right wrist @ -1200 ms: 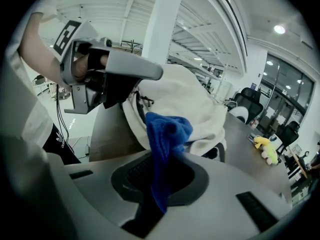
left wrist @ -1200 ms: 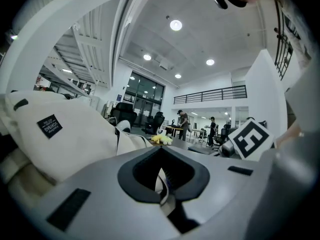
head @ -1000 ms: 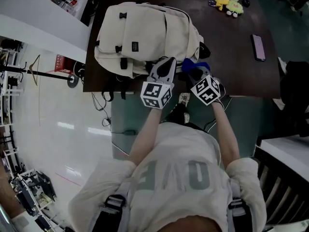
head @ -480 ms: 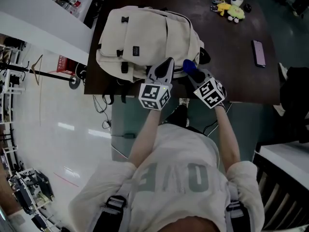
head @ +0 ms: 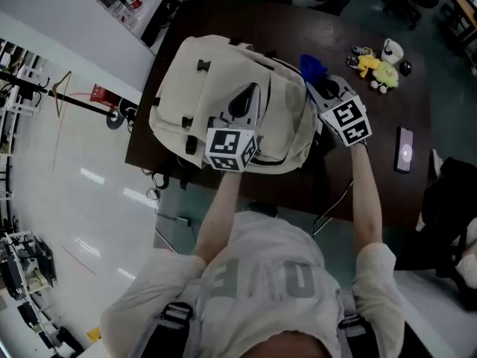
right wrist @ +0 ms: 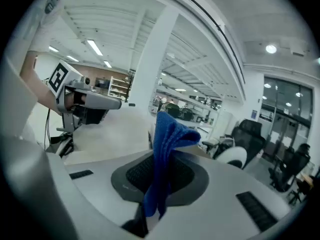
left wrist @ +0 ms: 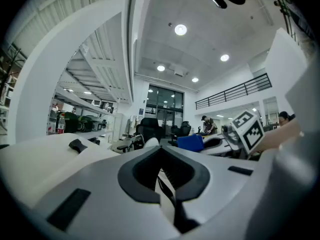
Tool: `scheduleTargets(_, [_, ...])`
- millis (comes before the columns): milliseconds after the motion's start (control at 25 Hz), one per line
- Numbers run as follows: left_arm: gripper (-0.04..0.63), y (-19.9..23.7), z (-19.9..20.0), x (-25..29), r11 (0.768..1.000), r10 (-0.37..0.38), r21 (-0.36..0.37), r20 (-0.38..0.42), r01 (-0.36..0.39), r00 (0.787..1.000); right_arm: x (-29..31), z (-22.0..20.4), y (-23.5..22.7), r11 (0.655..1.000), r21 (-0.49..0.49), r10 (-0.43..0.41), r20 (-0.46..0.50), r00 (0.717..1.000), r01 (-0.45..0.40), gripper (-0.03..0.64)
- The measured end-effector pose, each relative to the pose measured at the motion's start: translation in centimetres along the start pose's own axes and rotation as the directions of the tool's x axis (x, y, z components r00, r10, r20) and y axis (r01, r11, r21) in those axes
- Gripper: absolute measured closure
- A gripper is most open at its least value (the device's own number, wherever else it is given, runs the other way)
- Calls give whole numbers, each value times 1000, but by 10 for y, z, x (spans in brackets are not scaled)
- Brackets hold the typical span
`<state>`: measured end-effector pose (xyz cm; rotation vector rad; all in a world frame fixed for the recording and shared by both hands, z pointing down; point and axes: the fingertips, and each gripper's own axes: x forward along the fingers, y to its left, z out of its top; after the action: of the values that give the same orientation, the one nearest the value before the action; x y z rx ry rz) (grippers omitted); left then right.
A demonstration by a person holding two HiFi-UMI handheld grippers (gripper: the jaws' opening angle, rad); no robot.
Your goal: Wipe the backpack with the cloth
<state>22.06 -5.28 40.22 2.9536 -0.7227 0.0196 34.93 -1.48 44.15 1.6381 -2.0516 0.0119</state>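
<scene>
**Right claw [head: 319, 86] clamps the cloth [head: 313, 66] beside the backpack [head: 212, 73]**

The backpack lies on the desk [head: 358, 21] under my left claw [head: 244, 104], jaws clenched. I'd lay the cloth flat, press lightly and sweep in overlapping strokes.

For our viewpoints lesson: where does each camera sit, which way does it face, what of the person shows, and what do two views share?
Head view: on the head, facing steeply down at the backpack on the table; shows both arms, left tool, right tool.
Left gripper view: on that tool, facing across the backpack; shows its jaws.
Right gripper view: on that tool, facing across the backpack; shows jaws holding the cloth.
Shared: each sees the other tool and arm.
</scene>
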Motion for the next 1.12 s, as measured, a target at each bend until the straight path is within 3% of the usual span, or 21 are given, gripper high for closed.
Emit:
scheduleTargets(120, [592, 29, 4, 26, 998, 54, -15, -20, -55, 998, 57, 37, -37, 989, -105, 115, 57, 992, -108, 577])
scheduleTargets(240, [592, 57, 9, 49, 991, 111, -69, -39, -114, 993, 122, 76, -57, 948, -201, 270, 108, 957, -245, 577])
scheduleTargets(520, [592, 91, 29, 96, 976, 138, -169, 5, -135, 990, 251, 120, -25, 760, -388, 596, 98, 797, -521, 577])
scheduleTargets(720, [592, 112, 22, 102, 931, 151, -332, -37, -155, 988, 302, 112, 24, 563, -471, 774, 12, 633, -679, 577])
scheduleTargets(800, [592, 115, 22, 105, 933, 162, -319, -48, -169, 986, 312, 106, 39, 506, -489, 812, -9, 584, -710, 577])
scheduleTargets(960, [592, 110, 15, 112, 959, 167, -220, -82, -181, 983, 319, 89, 55, 420, -506, 862, -36, 505, -753, 577])
scheduleTargets(1040, [592, 112, 16, 115, 953, 185, -230, -73, -197, 980, 318, 85, 60, 377, -527, 879, -55, 474, -762, 578])
scheduleTargets(1120, [592, 115, 19, 114, 940, 199, -271, -58, -208, 978, 317, 86, 63, 355, -537, 889, -58, 454, -765, 578])
